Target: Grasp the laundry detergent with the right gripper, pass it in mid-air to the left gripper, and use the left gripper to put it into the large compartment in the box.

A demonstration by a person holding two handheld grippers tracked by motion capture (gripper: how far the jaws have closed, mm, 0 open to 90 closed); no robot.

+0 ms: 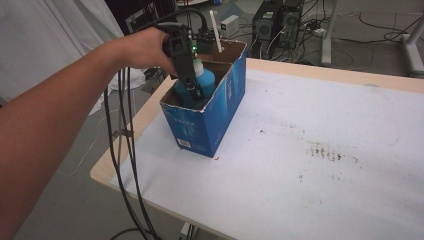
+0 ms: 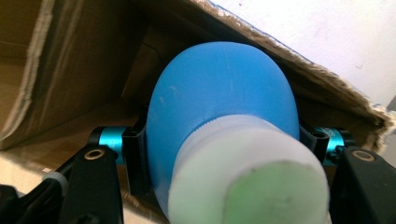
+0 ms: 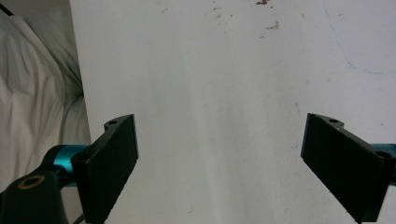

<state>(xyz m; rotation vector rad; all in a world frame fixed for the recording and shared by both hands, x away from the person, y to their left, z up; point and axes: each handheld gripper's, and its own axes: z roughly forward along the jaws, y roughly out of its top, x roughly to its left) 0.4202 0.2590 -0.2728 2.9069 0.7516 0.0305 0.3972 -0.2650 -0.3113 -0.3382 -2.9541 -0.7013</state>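
The left gripper (image 1: pixel 192 90) reached down into the near compartment of the box (image 1: pixel 220 120), its fingers (image 2: pixel 135 158) pressed against both sides of the blue bottle (image 2: pixel 219 107), which stood inside with its white cap (image 2: pixel 247 182) up. Cardboard walls rose just beside the bottle on every side, and a divider closed off the far compartment, where a white stick (image 1: pixel 216 31) leaned. The box stood at the counter's (image 1: pixel 310 190) far left corner, near its left edge. The right gripper (image 3: pixel 219 168) hung over bare counter, its 2 fingers (image 3: pixel 112 163) wide apart and holding nothing. Right of the box the counter lay open.
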